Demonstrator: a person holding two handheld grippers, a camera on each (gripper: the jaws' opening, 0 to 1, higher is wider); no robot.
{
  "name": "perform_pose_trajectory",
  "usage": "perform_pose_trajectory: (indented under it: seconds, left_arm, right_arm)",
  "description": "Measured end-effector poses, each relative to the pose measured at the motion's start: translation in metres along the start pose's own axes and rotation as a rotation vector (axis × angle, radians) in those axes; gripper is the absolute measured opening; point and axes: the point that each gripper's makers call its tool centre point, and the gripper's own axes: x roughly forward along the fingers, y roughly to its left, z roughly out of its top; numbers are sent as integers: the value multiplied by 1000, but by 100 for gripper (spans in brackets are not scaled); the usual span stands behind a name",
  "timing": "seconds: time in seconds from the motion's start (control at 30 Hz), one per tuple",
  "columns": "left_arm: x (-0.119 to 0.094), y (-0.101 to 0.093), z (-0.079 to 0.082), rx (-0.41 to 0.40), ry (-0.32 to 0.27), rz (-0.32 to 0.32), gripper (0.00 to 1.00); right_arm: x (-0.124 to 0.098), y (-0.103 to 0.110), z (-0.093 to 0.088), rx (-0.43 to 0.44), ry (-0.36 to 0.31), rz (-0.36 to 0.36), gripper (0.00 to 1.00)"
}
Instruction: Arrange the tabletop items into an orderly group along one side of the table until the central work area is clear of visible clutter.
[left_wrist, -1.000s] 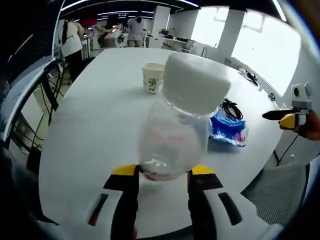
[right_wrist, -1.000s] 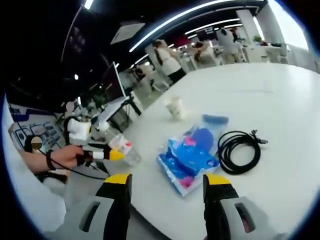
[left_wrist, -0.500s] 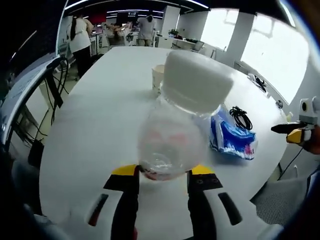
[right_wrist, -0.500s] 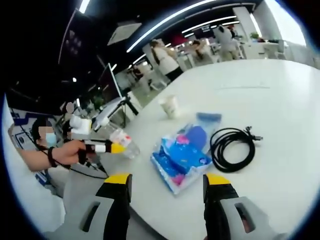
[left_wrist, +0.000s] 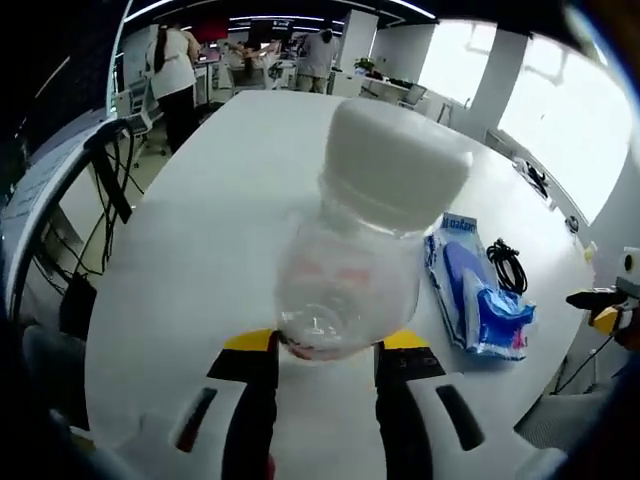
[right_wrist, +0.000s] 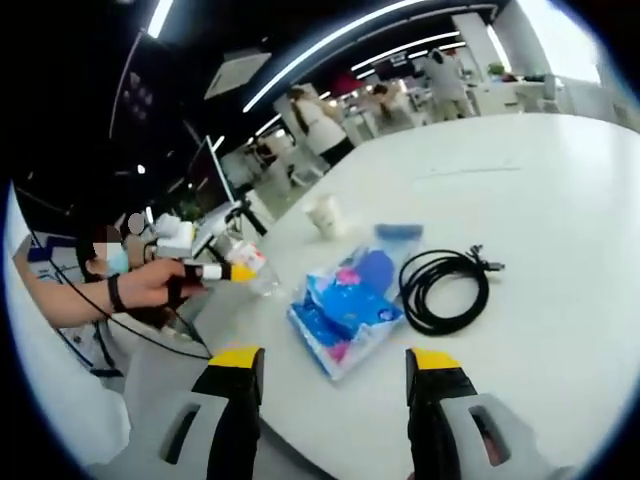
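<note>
The white table (right_wrist: 560, 200) carries a blue packet (right_wrist: 345, 305), a coiled black cable (right_wrist: 440, 290) beside it and a paper cup (right_wrist: 322, 214). The left gripper (left_wrist: 325, 350) pinches a clear, white-capped bottle (left_wrist: 360, 260) above the table edge; the right gripper (right_wrist: 325, 370) hovers with jaws spread, empty

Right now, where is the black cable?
In the right gripper view the black cable lies coiled on the white table, just right of the blue packet, ahead of the open right tool.
</note>
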Motion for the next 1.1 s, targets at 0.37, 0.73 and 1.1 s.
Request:
perform_pose_trajectory:
  seconds: [0.37,0.73,1.1]
  left_arm:
    - [18,2,26,-24,-26,21,36]
    - [37,5,52,-29,-37,52,35]
    - [60,11,79,-12,-59,70,35]
  right_arm:
    - [-14,-10,8,5,-29,-38,57]
    - [-20,-13,0,20,-26,-59,57]
    - [-27,-12,7,8,-25,-68,57]
